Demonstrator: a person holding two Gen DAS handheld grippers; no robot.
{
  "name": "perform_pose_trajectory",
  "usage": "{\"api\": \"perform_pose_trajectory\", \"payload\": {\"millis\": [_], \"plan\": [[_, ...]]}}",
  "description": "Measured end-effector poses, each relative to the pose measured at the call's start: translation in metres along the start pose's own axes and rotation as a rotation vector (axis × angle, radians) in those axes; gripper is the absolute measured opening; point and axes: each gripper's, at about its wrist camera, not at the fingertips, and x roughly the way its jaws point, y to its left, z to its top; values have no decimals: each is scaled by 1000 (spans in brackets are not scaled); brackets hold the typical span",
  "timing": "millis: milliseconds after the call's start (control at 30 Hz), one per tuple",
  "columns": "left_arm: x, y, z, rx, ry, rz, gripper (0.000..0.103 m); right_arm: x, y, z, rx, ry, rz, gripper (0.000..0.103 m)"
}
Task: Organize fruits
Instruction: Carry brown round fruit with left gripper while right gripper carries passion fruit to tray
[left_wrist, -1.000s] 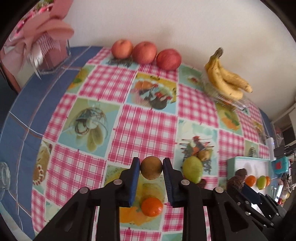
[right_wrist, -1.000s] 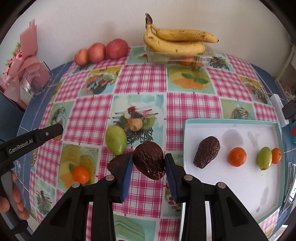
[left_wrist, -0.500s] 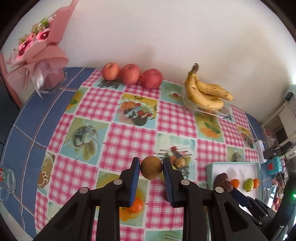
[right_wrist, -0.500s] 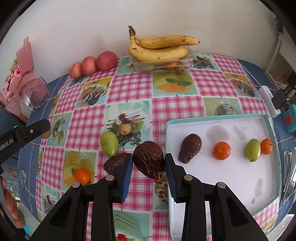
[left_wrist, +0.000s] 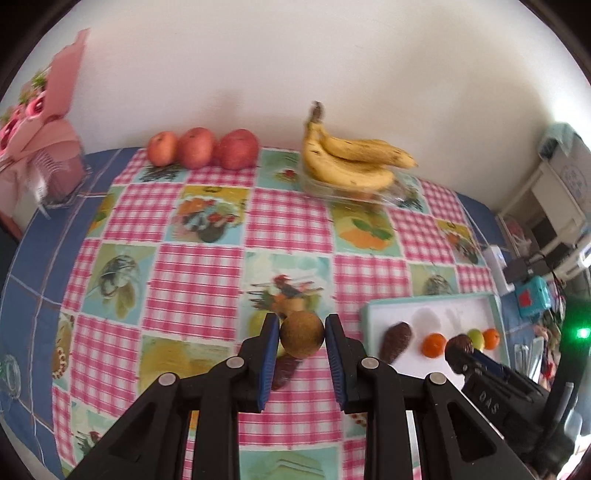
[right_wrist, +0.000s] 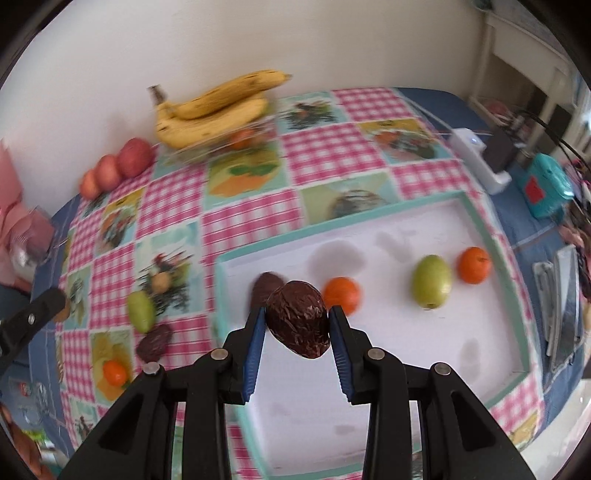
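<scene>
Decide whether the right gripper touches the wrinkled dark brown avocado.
Touching: the right wrist view shows the right gripper pressing both blue pads against the wrinkled dark brown avocado.

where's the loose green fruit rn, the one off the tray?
Right wrist view, left side: green fruit lies on the tablecloth outside the tray, just above a dark avocado.

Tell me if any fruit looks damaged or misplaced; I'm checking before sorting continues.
Nothing spilled. The dark fruit in the right gripper is brown and wrinkled, like the one on the tray behind it. A green fruit, another dark one and an orange lie loose on the tablecloth.
</scene>
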Motion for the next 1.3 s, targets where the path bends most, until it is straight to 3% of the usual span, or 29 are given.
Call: {"api": "perform_pose_trajectory", "payload": {"millis": [500, 867, 1300], "plan": [[24, -89, -21, 154, 67, -78, 27, -9, -80, 6, 137, -19, -52, 37], [47, -114, -35, 229, 125, -51, 27, -6, -88, 5, 145, -16, -30, 37], [98, -122, -65, 273, 241, -42, 27, 38, -87, -9, 126, 100, -41, 37]]}}
